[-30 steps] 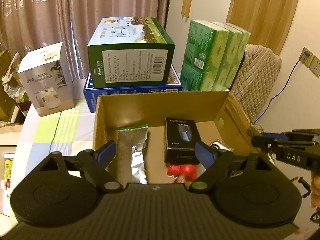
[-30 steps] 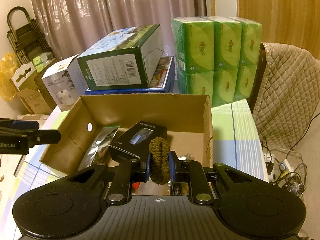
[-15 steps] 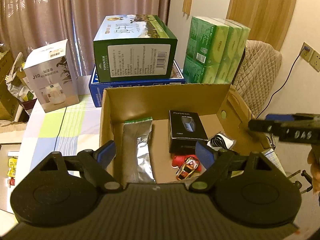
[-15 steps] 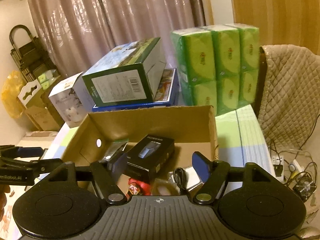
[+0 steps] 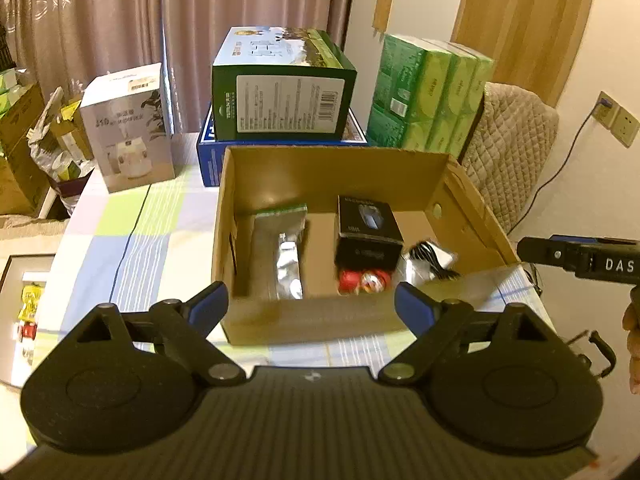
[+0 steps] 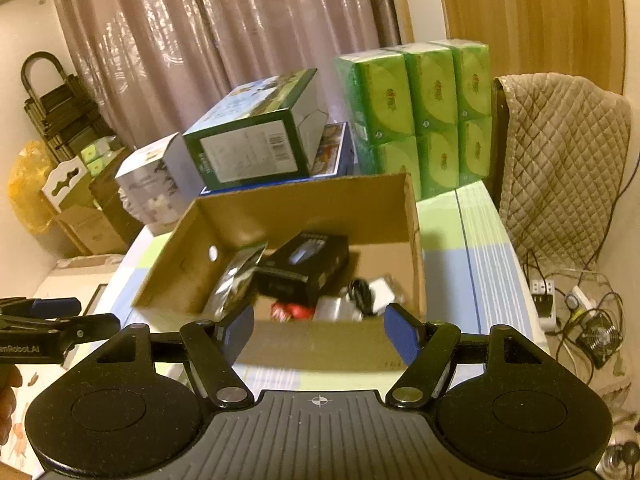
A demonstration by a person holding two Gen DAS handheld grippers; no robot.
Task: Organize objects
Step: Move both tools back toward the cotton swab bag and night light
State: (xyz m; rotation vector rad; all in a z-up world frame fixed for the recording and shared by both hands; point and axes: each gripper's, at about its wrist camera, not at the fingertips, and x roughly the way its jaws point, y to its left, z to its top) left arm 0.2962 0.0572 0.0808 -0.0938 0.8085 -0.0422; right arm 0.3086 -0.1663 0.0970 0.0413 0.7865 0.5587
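An open cardboard box (image 5: 320, 160) (image 6: 304, 208) stands on the checked tablecloth. Inside lie a silver foil pouch (image 5: 286, 252) (image 6: 236, 280), a black product box (image 5: 366, 228) (image 6: 304, 264), a red toy (image 5: 364, 280) (image 6: 288, 310) and a black cable with a white adapter (image 5: 430, 258) (image 6: 368, 292). My left gripper (image 5: 310, 300) hovers before the box's near wall, its jaws opening with nothing between them. My right gripper (image 6: 320, 320) stands open and empty at the near right of the box. Each gripper shows at the edge of the other's view.
Behind the box a green carton (image 5: 280, 96) sits on a flat blue box (image 5: 208, 152), with green tissue packs (image 5: 432, 96) to the right and a white carton (image 5: 128, 128) to the left. A quilted chair (image 5: 512, 152) and floor cables (image 6: 560, 300) are on the right.
The right gripper opened and let go of the brown hair tie over the box. Both grippers drew back, so the box's near wall now shows.
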